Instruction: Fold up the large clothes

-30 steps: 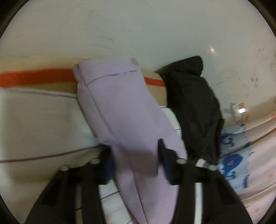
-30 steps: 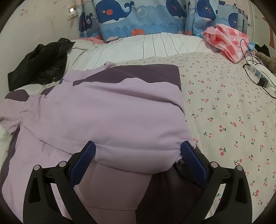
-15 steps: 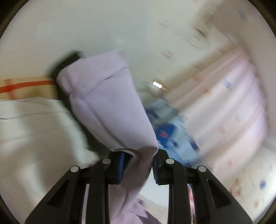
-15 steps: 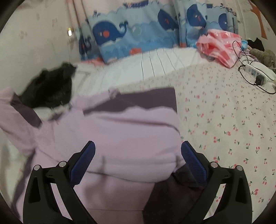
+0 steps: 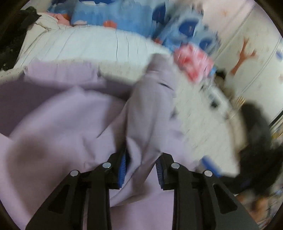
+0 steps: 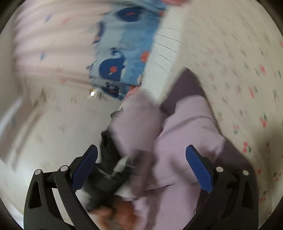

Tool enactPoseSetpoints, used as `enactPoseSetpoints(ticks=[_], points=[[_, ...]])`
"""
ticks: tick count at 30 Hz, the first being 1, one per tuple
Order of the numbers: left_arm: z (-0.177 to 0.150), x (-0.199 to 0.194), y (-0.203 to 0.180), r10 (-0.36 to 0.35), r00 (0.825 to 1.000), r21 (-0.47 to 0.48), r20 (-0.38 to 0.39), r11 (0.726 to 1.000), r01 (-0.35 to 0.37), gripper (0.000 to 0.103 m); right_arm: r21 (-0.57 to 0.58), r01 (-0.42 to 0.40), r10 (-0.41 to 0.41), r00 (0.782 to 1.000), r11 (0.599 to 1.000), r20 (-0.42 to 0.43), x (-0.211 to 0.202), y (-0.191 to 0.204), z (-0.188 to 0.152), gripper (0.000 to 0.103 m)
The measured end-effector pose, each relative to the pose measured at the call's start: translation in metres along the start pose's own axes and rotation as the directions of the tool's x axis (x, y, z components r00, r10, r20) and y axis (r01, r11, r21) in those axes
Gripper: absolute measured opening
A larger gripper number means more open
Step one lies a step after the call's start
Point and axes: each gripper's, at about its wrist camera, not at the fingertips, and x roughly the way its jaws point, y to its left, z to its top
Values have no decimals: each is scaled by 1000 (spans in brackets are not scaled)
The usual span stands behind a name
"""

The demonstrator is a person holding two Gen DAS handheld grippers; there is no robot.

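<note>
A large lilac garment (image 5: 67,123) with darker purple panels lies spread on the bed. My left gripper (image 5: 141,169) is shut on its lilac sleeve (image 5: 152,99), which hangs forward over the garment's body. In the right wrist view the garment (image 6: 185,138) is bunched, with a dark purple panel (image 6: 184,85) behind it. My right gripper (image 6: 141,169) is open wide, with the lilac cloth and the black left gripper (image 6: 107,178) between its blue pads (image 6: 199,169). Both views are blurred by motion.
The bed has a cherry-print sheet (image 6: 247,70) and a white striped quilt (image 5: 84,44). Blue whale-print fabric (image 5: 123,12) stands at the head. A black garment (image 5: 12,35) lies far left, a pink bag (image 5: 192,60) to the right.
My left gripper closed on the sleeve, lifted it and swung it from the wall side over the garment's body. My right gripper stayed open and tilted hard to the left.
</note>
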Motion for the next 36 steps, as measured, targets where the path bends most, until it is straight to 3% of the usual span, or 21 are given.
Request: enactPoseSetpoints(ticks=[1,2,4,7,10,15,16,17,18,20,23,25,27,28,30,31,32,34,36], points=[[-7,-1,-6,7,999,45,37,999,-8,39,41,-18,18,1000,999,0,-1,-6,2,96],[-12,-5,-13,-23,999,76,39,997,20,61,60,-28,28,1000,998,-1,-1,-9,4,96],[-9,-13,-18,-48,998,116,28,992,45,84,73,-36,37,999,997,-11,-1,-11,5,96],[-11,-28,-35,24,999,240,37,970,-32,96,41,-39,40,999,998,-23,0,-4,3,96],[-20,-56,-38,54,997,308,59,949,-69,96,-8,-4,3,1000,1000,-25,3,0,1,96],[-34,-115,-8,57,989,226,137,970,-87,96,-74,30,-31,999,997,-14,12,-1,0,94],[-32,-123,7,84,986,194,141,975,-111,96,-137,56,-58,998,989,-15,17,7,0,83],[-28,-127,16,111,984,171,142,976,-135,96,-208,92,-101,994,974,-30,25,16,0,66],[-23,-133,30,148,978,135,147,976,-168,96,-255,116,-131,991,960,-43,32,22,-1,58],[-10,-149,60,192,965,38,180,979,-202,96,-355,166,-193,980,920,-43,44,38,-3,22],[6,-179,101,189,943,-111,273,980,-164,96,-494,183,-188,981,850,42,41,75,-7,18],[11,-193,121,193,921,-159,338,976,-146,96,-569,182,-146,983,802,110,28,100,-11,18],[15,-193,143,221,897,-200,383,968,-153,96,-565,216,-158,976,796,151,20,99,-9,17],[16,-187,152,237,894,-224,381,961,-160,96,-547,258,-204,966,796,160,21,89,-4,17],[13,-159,190,276,913,-328,301,929,-173,96,-479,353,-330,934,804,134,33,52,7,17],[7,-134,212,292,934,-389,208,900,-195,96,-445,404,-406,909,799,95,43,28,11,17],[3,-120,225,298,943,-410,150,886,-215,96,-431,425,-443,894,796,63,49,14,12,20],[-7,-106,232,342,932,-377,116,884,-278,96,-391,425,-464,886,817,-7,57,-5,13,23],[-8,-121,221,347,933,-338,93,893,-298,96,-414,434,-477,879,800,-1,50,7,14,32]])
